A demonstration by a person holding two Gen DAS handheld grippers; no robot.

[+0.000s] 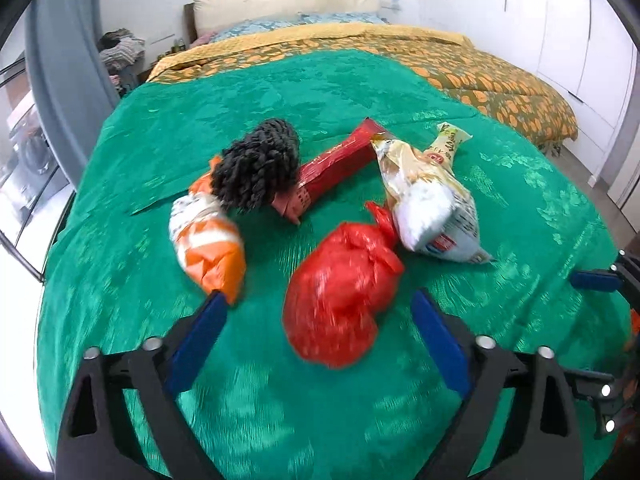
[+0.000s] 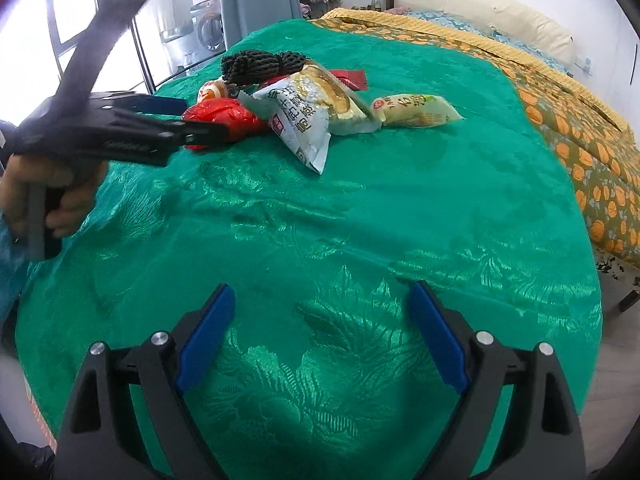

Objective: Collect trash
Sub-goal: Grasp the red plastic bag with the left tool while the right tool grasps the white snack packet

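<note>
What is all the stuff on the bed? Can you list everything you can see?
red plastic bag: one, red, knotted, nearest, between the left fingers, not pinched
orange and white wrapper: one, left of the red bag
black mesh bundle: one, black, behind the orange wrapper
red box: one, long, lying in the middle, behind the bag
white and gold snack bag: one, right of the red bag
pale yellow packet: one, farthest right of the pile
green bedspread: one, under everything
orange patterned quilt: one, behind the green cover
cream pillow: one, at the headboard
left hand-held gripper: one, black with blue pads, open
right hand-held gripper: one, open, over bare bedspread
hand: one, holding the left gripper's handle
</note>
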